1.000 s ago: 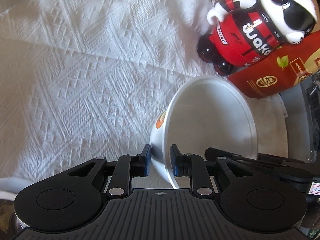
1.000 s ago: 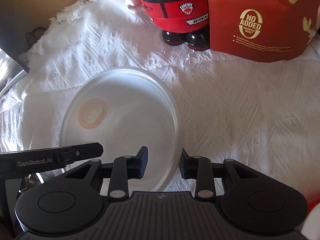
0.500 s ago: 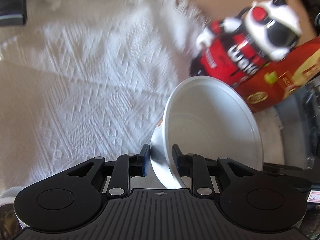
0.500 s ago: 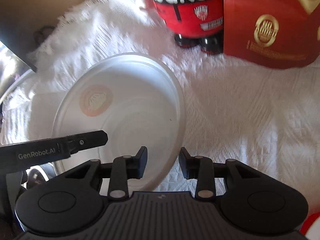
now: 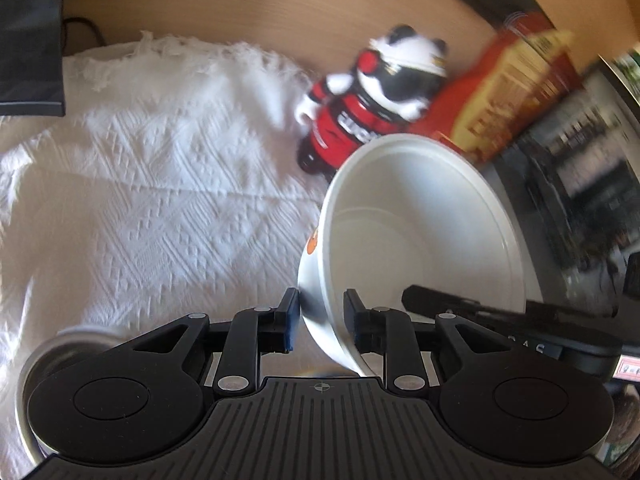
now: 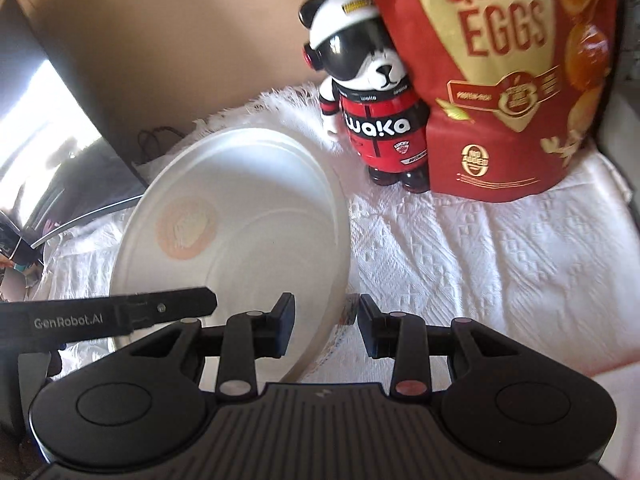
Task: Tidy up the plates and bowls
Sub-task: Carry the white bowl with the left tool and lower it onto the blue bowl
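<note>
A white bowl (image 5: 424,232) with an orange mark on its outer wall is held tilted above the white cloth. My left gripper (image 5: 320,320) is shut on its rim, one finger inside and one outside. In the right wrist view the same bowl (image 6: 240,232) shows its inside with the orange mark glowing through the wall. My right gripper (image 6: 324,328) straddles the bowl's opposite rim; its jaws stand a little apart from the wall. The left gripper's finger (image 6: 120,316) shows at the left of that view.
A panda-shaped Waka bottle (image 6: 376,120) and a red quail-egg bag (image 6: 508,80) stand at the back of the cloth (image 5: 140,200). A metal bowl rim (image 5: 60,356) lies at lower left. A dark appliance (image 5: 576,184) stands at right.
Both grippers and the bowl have risen and tilted up, so the bottle, bag and wooden tabletop behind show more fully. The left grip on the rim is unchanged.
</note>
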`<state>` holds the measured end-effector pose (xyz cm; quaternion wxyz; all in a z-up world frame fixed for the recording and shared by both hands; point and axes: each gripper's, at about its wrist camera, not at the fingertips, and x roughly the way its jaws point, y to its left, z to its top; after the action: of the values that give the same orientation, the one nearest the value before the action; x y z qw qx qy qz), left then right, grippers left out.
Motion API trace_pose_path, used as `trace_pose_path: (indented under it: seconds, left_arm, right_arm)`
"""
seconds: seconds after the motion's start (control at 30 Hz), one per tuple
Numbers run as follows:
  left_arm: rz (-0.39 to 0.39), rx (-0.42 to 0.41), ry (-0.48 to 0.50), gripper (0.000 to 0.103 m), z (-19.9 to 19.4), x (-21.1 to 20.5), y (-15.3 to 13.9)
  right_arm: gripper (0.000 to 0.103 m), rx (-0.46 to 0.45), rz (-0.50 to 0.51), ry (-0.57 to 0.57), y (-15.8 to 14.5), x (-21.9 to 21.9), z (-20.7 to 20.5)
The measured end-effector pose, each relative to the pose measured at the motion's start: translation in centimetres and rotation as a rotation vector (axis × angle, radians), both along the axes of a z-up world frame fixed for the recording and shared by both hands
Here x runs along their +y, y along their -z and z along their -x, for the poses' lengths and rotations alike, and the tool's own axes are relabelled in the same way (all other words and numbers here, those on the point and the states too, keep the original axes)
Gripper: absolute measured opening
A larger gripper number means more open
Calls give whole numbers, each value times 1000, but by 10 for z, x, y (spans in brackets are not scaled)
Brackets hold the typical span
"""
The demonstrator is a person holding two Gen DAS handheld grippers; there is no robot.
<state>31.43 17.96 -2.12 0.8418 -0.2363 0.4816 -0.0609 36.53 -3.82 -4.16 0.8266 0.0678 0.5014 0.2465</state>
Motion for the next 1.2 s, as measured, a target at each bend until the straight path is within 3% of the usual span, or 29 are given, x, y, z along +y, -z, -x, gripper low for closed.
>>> trace_pose_path:
  seconds: [0.27,0.4,0.6,1.0,1.2]
  left_arm:
    - [-19,69,127,26,42,-23,13]
    - [-62,100,180,25,61,-37,29]
    - [-39,169,176,20,71,-36,53]
    - [-17,117,125,24,79,-19,30]
    - [45,120,149,25,71,-18,26]
  right_arm:
    - [35,14,54,21,-2,-16,53]
    - [35,60,82,20,13,-21,78]
    - [35,129,80,59,40,-24,97]
    - [36,121,88,69,48,-21,104]
    - [35,98,58,85,38,-26,101]
